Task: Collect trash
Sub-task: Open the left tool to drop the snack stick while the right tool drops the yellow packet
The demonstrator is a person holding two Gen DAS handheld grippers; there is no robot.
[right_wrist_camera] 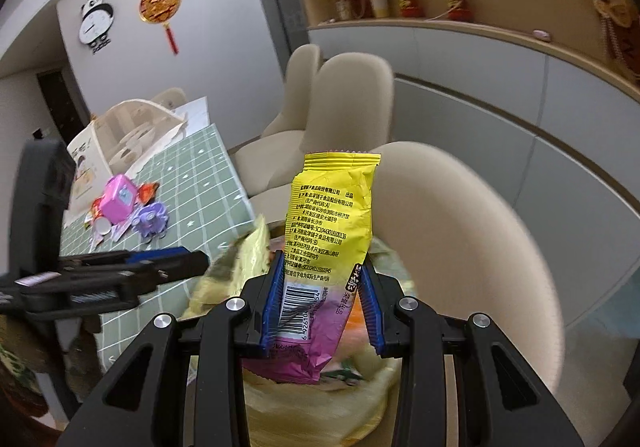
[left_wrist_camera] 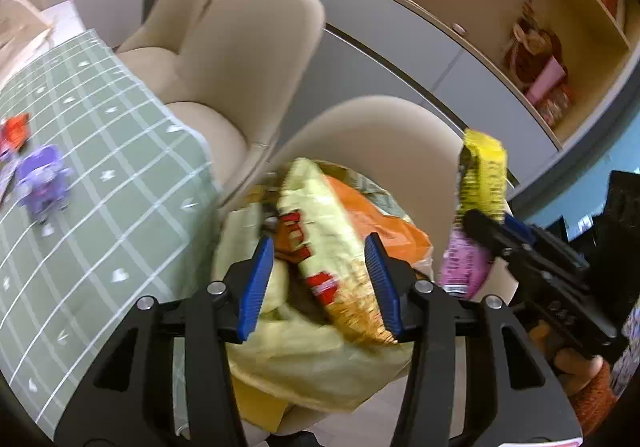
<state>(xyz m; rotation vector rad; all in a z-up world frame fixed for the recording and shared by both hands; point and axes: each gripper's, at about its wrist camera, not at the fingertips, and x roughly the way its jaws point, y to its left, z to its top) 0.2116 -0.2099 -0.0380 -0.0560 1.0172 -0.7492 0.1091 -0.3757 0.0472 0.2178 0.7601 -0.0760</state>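
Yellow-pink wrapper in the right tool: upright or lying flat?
Upright. The wrapper stands on end, yellow end up, pink barcode end down between the right tool pads, above the trash bag on the chair.

I see the desk under a green checked cloth. On it lie a purple toy, a pink box just beside it, red wrappers and a white cap, all clustered together. At the far end stands a cream rack. A beige chair carries a yellow bag of wrappers.
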